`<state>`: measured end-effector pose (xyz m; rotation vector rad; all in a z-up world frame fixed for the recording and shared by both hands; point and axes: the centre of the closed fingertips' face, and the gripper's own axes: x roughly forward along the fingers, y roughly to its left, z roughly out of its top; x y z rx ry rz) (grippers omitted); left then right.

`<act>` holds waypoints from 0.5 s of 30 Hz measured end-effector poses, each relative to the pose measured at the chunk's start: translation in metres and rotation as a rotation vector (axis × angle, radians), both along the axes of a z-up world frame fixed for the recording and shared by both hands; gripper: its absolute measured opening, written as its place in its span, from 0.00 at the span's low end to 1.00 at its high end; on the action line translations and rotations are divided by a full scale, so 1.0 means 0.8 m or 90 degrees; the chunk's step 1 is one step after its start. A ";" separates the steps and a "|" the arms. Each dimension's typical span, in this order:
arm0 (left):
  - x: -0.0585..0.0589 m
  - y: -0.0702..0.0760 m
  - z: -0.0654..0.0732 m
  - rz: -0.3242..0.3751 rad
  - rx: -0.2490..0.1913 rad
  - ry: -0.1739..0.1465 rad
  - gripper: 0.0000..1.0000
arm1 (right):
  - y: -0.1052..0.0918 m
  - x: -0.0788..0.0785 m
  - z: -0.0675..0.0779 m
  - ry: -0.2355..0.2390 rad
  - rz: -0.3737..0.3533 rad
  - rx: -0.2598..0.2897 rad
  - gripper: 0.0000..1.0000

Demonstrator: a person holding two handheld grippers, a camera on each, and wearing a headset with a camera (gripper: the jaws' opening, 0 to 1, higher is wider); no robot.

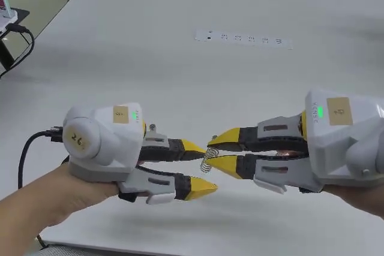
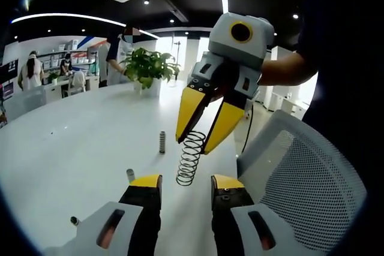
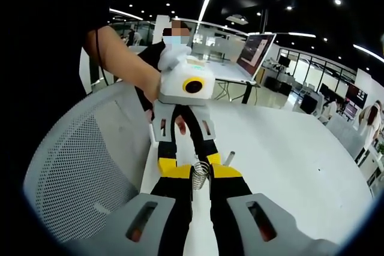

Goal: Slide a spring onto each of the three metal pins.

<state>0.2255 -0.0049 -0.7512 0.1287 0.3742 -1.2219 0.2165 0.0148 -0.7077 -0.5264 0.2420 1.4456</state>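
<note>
One spring (image 2: 191,157) hangs in the air above the desk (image 1: 180,76), pinched at its upper coils between the nearly closed yellow tips of the right hand-held gripper (image 3: 201,172). The left hand-held gripper (image 2: 187,182) faces it with its jaws wide apart and holds nothing. Its tips sit on either side of the spring's free lower end, apparently without touching it.

In the left gripper view a short bare pin (image 2: 130,175) stands on the desk just beyond the left jaw. Farther off, an upright post (image 2: 161,142) looks coiled, so it probably already wears a spring.

The step seems to be bringing this spring to a bare pin. To do it well, keep the pinch light so the coils are not crushed. Use the open left jaws only to steady the swinging lower end, and square the spring's open mouth directly over the pin top. Then lower it straight along the pin's axis, because any tilt would likely snag a coil on the tip.
</note>
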 end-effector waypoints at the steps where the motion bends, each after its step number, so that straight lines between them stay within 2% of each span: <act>1: 0.001 0.002 0.000 0.003 0.002 0.000 0.26 | 0.000 0.000 0.000 0.000 0.000 -0.001 0.07; 10: 0.005 0.017 -0.002 0.033 0.007 -0.002 0.36 | 0.001 -0.001 -0.002 -0.005 0.002 -0.006 0.07; 15: 0.006 0.027 -0.009 0.051 0.026 -0.004 0.43 | 0.000 0.003 -0.002 -0.006 -0.003 -0.006 0.07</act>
